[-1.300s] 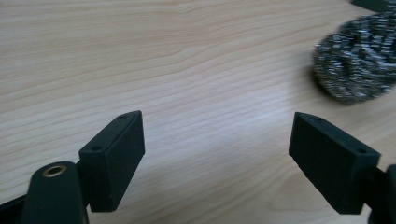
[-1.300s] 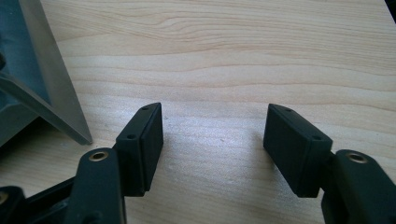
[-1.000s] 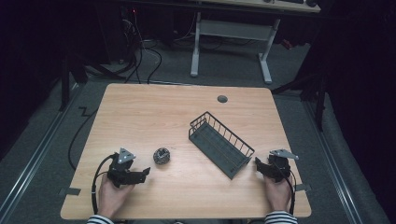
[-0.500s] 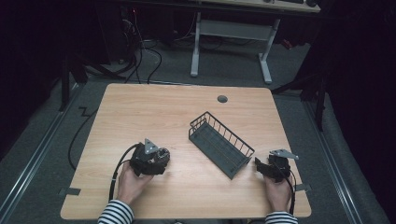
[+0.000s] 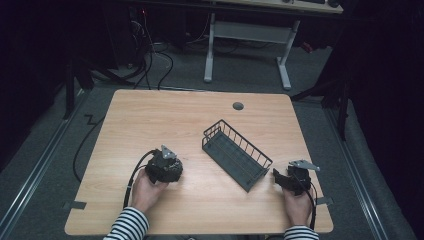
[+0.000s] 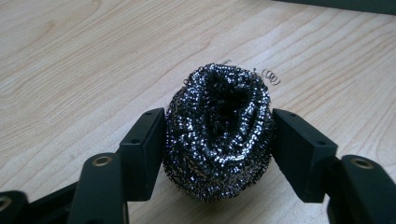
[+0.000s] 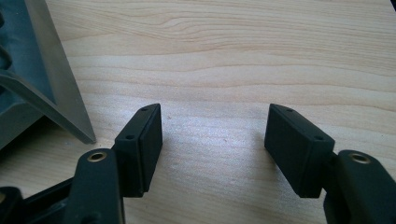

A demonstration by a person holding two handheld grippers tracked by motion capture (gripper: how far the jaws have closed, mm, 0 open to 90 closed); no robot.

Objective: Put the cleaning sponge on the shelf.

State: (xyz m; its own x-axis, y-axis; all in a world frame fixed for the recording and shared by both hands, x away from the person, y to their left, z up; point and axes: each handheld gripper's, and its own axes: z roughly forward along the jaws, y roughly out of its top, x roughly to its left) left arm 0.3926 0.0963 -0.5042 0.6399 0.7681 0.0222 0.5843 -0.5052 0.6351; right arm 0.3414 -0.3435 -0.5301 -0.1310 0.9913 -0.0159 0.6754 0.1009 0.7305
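Note:
A dark steel wool scourer (image 6: pixel 218 135) lies on the wooden table (image 5: pixel 165 120). My left gripper (image 6: pixel 218 154) stands open around it, one black pad on each side, as wide apart as the right gripper's pads. The pads look to be just touching the scourer's sides. In the high view the left gripper (image 5: pixel 169 169) sits at the table's front left and covers the scourer. My right gripper (image 5: pixel 278 178) rests at the front right, open, with bare wood between its fingers (image 7: pixel 140 144).
A dark wire basket (image 5: pixel 236 155) lies at an angle in the middle right of the table, and its corner (image 7: pixel 32 88) is just left of the right gripper. A round cable hole (image 5: pixel 238 106) sits near the far edge.
My left gripper has moved right and forward, and its jaws now stand around the scourer that lay free on the table. The right gripper has not moved.

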